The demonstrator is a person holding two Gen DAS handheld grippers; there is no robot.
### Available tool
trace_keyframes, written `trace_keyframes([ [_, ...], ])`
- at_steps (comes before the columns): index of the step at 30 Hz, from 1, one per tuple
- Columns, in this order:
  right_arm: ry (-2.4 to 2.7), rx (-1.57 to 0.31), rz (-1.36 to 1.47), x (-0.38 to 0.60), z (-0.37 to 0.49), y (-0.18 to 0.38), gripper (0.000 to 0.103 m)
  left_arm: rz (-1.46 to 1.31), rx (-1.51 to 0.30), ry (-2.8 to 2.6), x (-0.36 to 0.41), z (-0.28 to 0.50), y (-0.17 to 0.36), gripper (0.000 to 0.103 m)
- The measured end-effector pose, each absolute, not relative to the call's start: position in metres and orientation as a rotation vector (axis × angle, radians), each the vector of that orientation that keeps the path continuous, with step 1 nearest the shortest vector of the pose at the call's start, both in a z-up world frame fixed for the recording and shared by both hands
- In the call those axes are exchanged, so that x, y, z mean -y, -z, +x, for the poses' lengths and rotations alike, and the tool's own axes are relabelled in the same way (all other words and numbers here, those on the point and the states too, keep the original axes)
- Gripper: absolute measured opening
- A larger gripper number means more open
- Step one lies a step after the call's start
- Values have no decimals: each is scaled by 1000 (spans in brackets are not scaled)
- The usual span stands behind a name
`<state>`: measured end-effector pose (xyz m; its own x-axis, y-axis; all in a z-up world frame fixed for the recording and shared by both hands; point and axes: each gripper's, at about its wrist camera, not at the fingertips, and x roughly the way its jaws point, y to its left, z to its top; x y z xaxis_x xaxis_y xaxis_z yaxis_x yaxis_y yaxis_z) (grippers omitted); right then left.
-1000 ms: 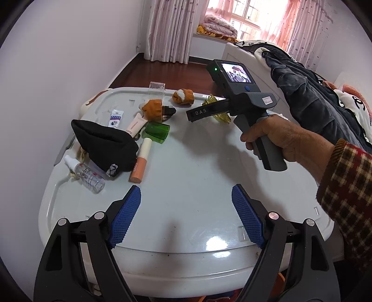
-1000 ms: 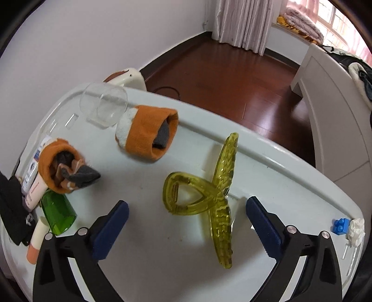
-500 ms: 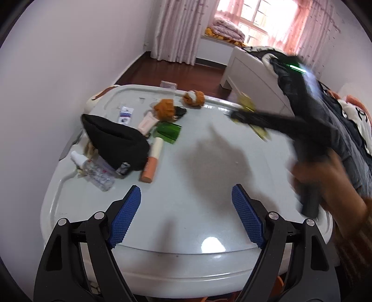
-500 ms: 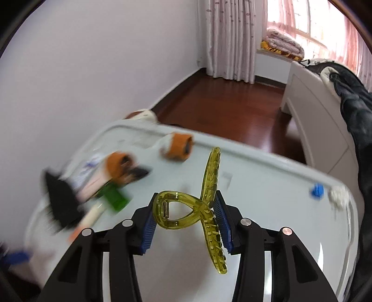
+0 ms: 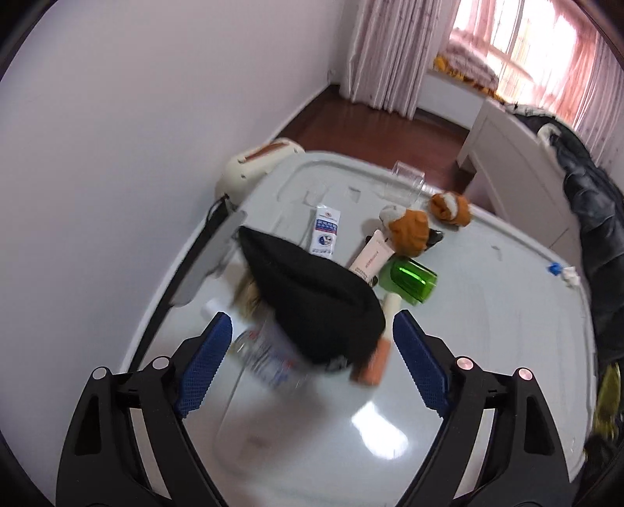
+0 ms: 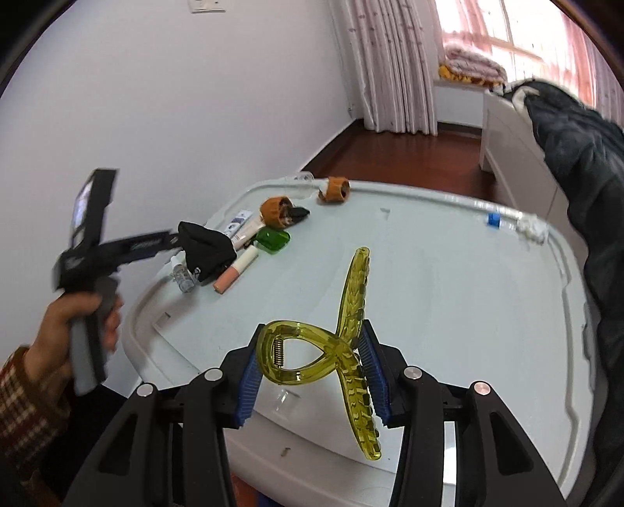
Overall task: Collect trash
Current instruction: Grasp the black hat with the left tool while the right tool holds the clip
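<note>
R gripper [image 6: 312,376] clamps yellow hair clip [image 6: 331,351]; L gripper [image 5: 308,366] jaws opening, empty.

Soft daylight enters through the pink-curtained window [image 5: 518,35] at upper right, blown out there and glaring off the glossy white table [image 5: 487,312], while both fisheye views curve and darken at the rims, motion blur smears the clear bottle [image 5: 265,355] and the left gripper [image 6: 171,240].
</note>
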<state>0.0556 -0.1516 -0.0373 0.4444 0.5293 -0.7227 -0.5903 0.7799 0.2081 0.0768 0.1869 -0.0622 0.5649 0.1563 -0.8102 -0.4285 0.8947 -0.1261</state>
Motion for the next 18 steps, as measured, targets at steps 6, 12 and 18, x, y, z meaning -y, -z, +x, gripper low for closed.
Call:
trace_keyframes([
  [6, -698, -838, -93, 156, 55, 33, 46, -303, -986, -333, -183, 108, 98, 56],
  [12, -699, -836, -74, 161, 54, 31, 47, -230, -890, -308, -176, 86, 78, 11],
  [18, -703, -802, -96, 161, 45, 25, 47, -201, -809, -273, -163, 50, 42, 11],
])
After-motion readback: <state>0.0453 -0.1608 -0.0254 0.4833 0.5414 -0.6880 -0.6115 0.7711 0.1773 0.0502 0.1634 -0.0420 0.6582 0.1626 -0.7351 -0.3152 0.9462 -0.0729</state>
